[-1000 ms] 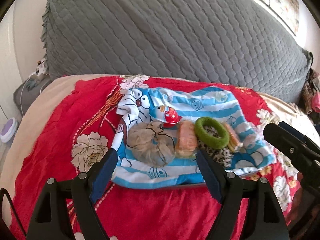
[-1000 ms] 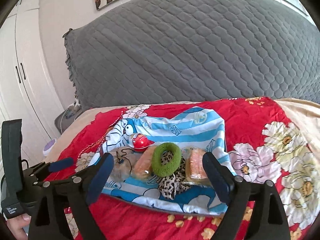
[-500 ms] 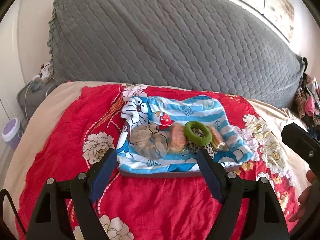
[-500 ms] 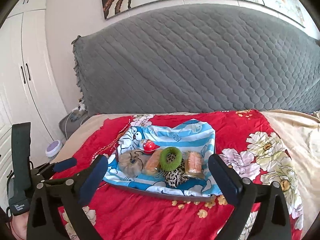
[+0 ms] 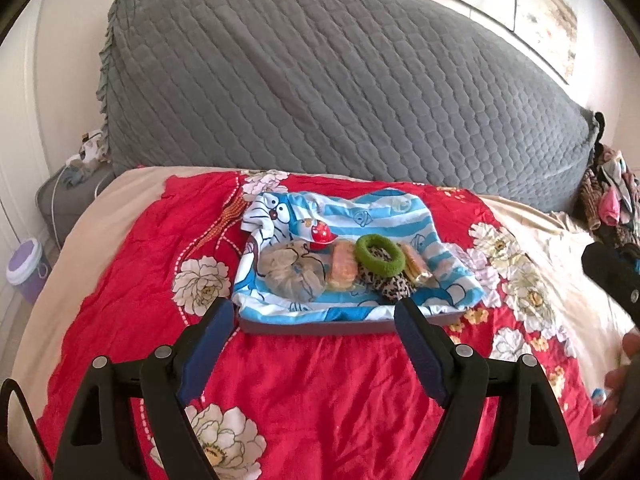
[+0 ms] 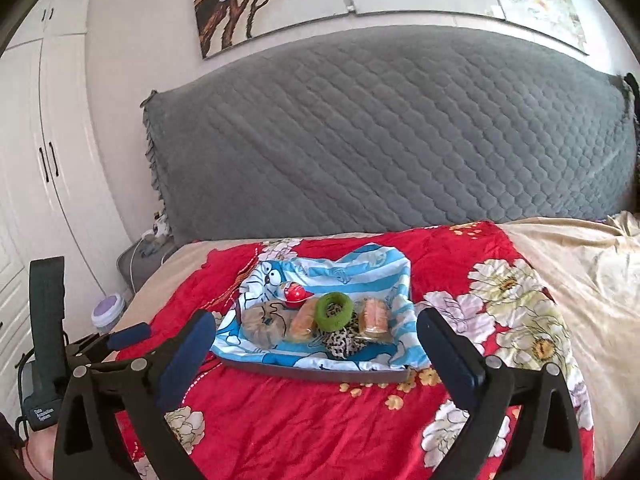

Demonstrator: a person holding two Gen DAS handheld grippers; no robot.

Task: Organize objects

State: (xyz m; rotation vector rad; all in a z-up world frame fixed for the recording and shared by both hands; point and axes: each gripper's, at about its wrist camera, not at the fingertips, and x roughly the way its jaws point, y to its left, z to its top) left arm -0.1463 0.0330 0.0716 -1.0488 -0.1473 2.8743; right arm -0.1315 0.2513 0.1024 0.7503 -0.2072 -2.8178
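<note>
The tray [image 5: 320,326] lies on the bed, on the red flowered blanket [image 5: 320,400], and a blue striped cartoon cloth [image 5: 360,216] covers it, so only its dark front edge shows. On the cloth lie the things in a row: a beige mesh scrunchie [image 5: 290,272], an orange wrapped snack [image 5: 342,268], a green hair ring [image 5: 378,254] that rests on a leopard-print scrunchie [image 5: 394,286], and a second wrapped snack [image 5: 416,266] partly hidden behind the ring. A small red toy [image 5: 322,234] sits just behind the mesh scrunchie; what it is exactly I cannot tell.

The left gripper [image 5: 314,334] is spread wide, nothing between its fingers, and it touches nothing. The right gripper [image 6: 316,338] has just been opening and now is spread very wide; it also holds nothing and stays apart from the tray. In the left wrist view the right gripper is cut off at the edge, with part of a hand [image 5: 618,384] below it, blurred.
</note>
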